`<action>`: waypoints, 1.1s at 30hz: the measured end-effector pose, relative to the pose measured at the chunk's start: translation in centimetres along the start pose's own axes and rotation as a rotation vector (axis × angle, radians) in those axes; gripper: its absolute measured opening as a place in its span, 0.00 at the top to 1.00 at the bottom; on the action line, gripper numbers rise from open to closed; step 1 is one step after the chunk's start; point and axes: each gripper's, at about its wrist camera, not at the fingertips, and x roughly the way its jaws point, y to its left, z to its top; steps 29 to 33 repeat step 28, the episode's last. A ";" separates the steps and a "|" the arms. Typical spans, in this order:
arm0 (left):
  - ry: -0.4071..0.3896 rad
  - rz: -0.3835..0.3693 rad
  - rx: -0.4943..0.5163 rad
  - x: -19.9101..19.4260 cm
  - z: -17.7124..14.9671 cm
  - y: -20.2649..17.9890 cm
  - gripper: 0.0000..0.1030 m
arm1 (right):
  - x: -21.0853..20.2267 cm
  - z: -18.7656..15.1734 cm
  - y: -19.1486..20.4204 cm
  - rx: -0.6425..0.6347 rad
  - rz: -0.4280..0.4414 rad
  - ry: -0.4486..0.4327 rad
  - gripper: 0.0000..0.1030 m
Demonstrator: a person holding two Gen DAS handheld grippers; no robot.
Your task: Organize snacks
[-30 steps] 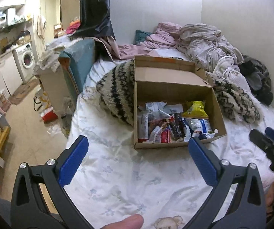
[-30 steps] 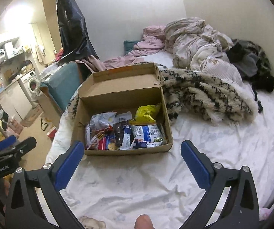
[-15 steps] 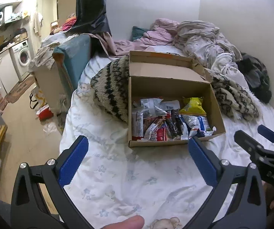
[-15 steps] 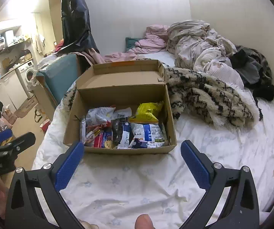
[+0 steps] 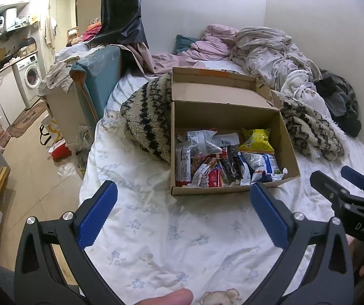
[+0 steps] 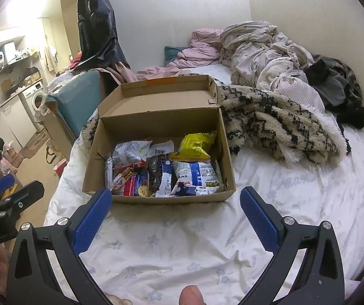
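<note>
Matt cardboard box (image 6: pixel 156 124), glossy wrappers (image 6: pixel 194 172)

1. White floral bedsheet (image 6: pixel 182 244) spread over the bed.
2. Cream-and-black shaggy blanket (image 6: pixel 278 127) bunched up on the sheet.
3. Pink and pale bedding (image 5: pixel 258 45) heaped near the wall.
4. Dark clothes (image 6: pixel 334 84) piled at the far right.
5. Washing machine (image 5: pixel 29 76) far left, beside white cabinets.
6. Black plastic bag (image 6: pixel 95 25) hanging high.

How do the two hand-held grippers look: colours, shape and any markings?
Both look alike: black frames with silver screws and two curved arms ending in blue, fine-textured pads. The left hand-held gripper shows white lettering, partly cut off, ending "Robot.AI", in the right view. The right hand-held gripper reads "DAS" in the left view.
</note>
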 end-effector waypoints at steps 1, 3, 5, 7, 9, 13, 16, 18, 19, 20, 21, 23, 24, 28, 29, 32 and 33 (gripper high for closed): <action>0.000 -0.001 -0.002 0.0 0.0 0.0 0.00 | 0.0 0.0 0.0 0.004 0.002 0.003 0.00; -0.001 0.002 -0.003 0.0 0.0 0.0 0.00 | -0.1 0.0 -0.1 0.010 0.006 0.005 0.00; 0.000 0.003 -0.003 0.0 0.0 0.0 0.00 | -0.1 0.0 -0.1 0.009 0.004 0.003 0.00; 0.000 0.002 -0.005 0.0 0.0 0.1 0.00 | 0.0 0.0 -0.1 0.008 0.002 0.003 0.00; 0.001 0.001 -0.002 0.0 0.0 0.1 0.00 | 0.0 0.0 -0.1 0.009 0.003 0.005 0.00; -0.001 0.001 -0.001 0.0 0.0 0.1 0.00 | -0.1 -0.1 -0.1 0.010 0.004 0.005 0.00; -0.001 0.000 0.000 0.0 0.0 0.1 0.00 | 0.0 -0.1 -0.1 0.009 0.004 0.005 0.00; 0.001 0.000 -0.003 0.0 0.0 0.1 0.00 | 0.0 -0.1 -0.1 0.012 0.006 0.008 0.00; 0.001 0.000 -0.003 0.0 0.0 0.1 0.00 | 0.0 -0.1 -0.1 0.013 0.009 0.009 0.00; 0.001 0.000 -0.002 0.0 0.0 0.0 0.00 | 0.1 -0.2 -0.1 0.014 0.010 0.010 0.00; 0.002 -0.001 -0.002 0.0 0.0 0.0 0.00 | 0.0 -0.2 0.0 0.012 0.009 0.010 0.00; 0.001 0.000 -0.003 0.0 0.0 0.1 0.00 | 0.1 -0.1 -0.1 0.013 0.011 0.009 0.00; 0.001 0.000 -0.003 0.0 0.0 0.1 0.00 | 0.1 -0.1 0.0 0.012 0.012 0.009 0.00; 0.000 -0.004 -0.005 0.0 -0.1 0.1 0.00 | 0.0 -0.1 0.0 0.008 0.013 0.007 0.00; 0.000 -0.004 -0.005 0.0 -0.1 0.1 0.00 | 0.0 -0.1 0.0 0.008 0.013 0.007 0.00; 0.000 -0.004 -0.005 0.0 -0.1 0.1 0.00 | 0.0 -0.1 0.0 0.008 0.013 0.007 0.00; 0.000 -0.004 -0.005 0.0 -0.1 0.1 0.00 | 0.0 -0.1 0.0 0.008 0.013 0.007 0.00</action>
